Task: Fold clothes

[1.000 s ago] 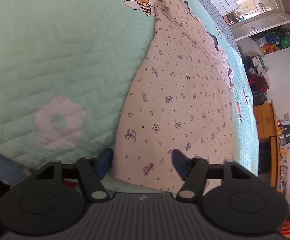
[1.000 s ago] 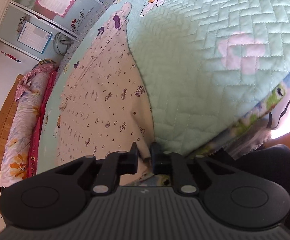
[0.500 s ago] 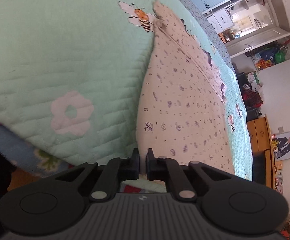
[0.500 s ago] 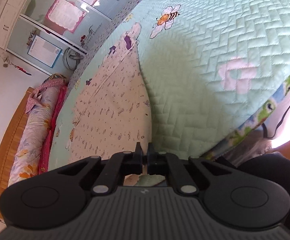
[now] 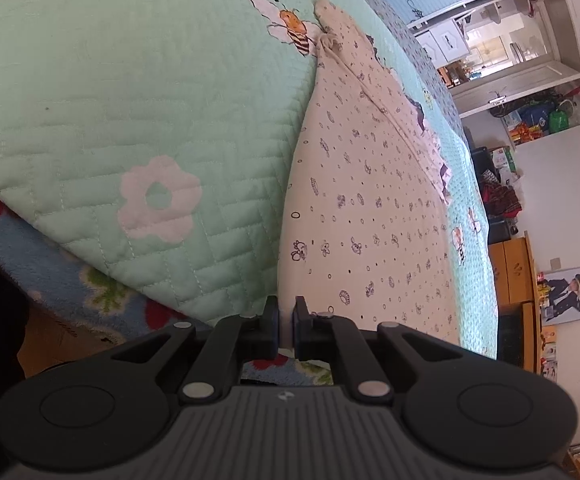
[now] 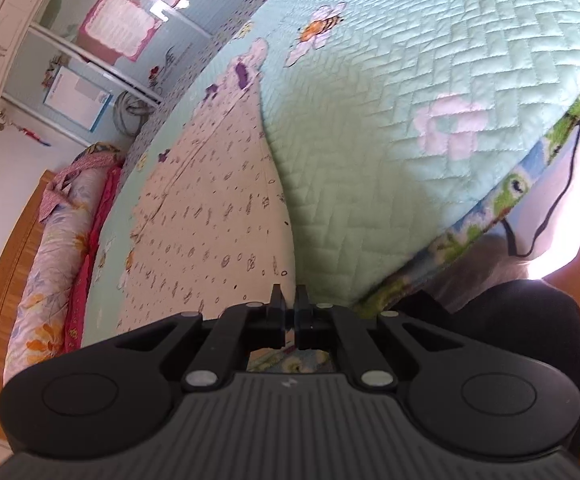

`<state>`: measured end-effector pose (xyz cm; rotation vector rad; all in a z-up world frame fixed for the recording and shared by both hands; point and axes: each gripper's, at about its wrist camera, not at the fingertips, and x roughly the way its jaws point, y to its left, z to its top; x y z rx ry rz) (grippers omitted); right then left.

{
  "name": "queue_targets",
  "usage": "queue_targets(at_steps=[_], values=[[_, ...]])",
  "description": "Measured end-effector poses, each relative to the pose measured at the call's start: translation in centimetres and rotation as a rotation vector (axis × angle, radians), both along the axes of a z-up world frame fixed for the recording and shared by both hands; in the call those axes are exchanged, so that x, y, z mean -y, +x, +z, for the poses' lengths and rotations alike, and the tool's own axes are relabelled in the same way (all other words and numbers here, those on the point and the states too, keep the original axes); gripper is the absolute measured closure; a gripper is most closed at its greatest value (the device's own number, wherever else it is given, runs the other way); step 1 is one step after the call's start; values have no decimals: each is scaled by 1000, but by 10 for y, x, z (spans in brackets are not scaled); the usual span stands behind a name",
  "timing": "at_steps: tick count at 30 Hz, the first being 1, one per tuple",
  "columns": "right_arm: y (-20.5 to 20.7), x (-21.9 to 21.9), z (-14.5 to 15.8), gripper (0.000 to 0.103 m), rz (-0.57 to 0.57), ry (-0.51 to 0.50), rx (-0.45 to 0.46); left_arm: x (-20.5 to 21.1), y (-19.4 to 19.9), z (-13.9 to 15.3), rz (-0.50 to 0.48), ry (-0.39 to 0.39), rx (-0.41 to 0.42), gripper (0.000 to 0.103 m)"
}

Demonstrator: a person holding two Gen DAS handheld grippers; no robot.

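green quilted bed (image 5: 89, 92); printed garment (image 5: 370, 208) flat along it to the near edge. left gripper (image 5: 285, 326) and right gripper (image 6: 289, 316) each pinch a near hem corner, nearly closed. thin bite may slip when lifted, uneven pull skews fold.

cream garment (image 5: 374, 216) with purple prints, mint quilt (image 5: 137, 92) with bees

right gripper (image 6: 289, 312): jaws pinched on the near hem of the cream printed garment (image 6: 209, 216) | garment lies stretched across the green quilt (image 6: 390, 100) | pillow (image 6: 45, 256) by wooden headboard (image 6: 5, 256), far left
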<state>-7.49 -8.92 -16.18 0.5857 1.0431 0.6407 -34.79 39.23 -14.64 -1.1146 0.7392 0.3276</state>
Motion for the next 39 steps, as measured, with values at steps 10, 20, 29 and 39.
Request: queue_targets(at_steps=[10,20,29,39], values=[[1,17,-7,81,-85,-114,-41,2,-14,5,-32,49,-75,96],[7,-2,30,34,-37,-120,160,-7,-15,17,-39,98,-9,64],[22,-4,-1,35,24,-79,44,-11,17,-12,-74,2,-42,62],[18,-15,-15,74,75,-54,-16,-9,26,-25,-63,-95,-2,68]])
